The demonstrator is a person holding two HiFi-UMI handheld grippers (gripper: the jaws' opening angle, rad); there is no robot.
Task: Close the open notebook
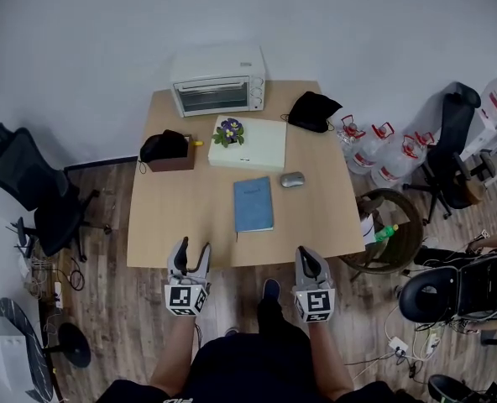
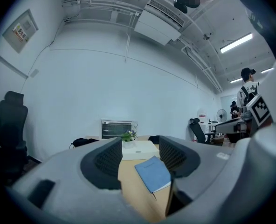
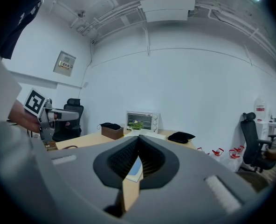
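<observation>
A blue notebook (image 1: 253, 204) lies closed and flat on the wooden table (image 1: 173, 217), near its front middle. In the left gripper view the notebook (image 2: 153, 172) shows between and beyond the jaws. My left gripper (image 1: 192, 252) hovers at the table's front edge, left of the notebook, open with nothing in it (image 2: 140, 157). My right gripper (image 1: 307, 263) hangs just off the front edge, right of the notebook. Its jaws meet at the tips (image 3: 138, 143) and hold nothing. A sliver of the notebook (image 3: 134, 168) shows below them.
A toaster oven (image 1: 217, 81) stands at the back edge. A white box (image 1: 261, 145) with a small flower plant (image 1: 229, 131) sits mid-table, a mouse (image 1: 292, 179) beside it. A brown box (image 1: 168, 153) and black cloth (image 1: 313, 110) lie further back. Office chairs (image 1: 30, 191) and water jugs (image 1: 374, 154) flank the table.
</observation>
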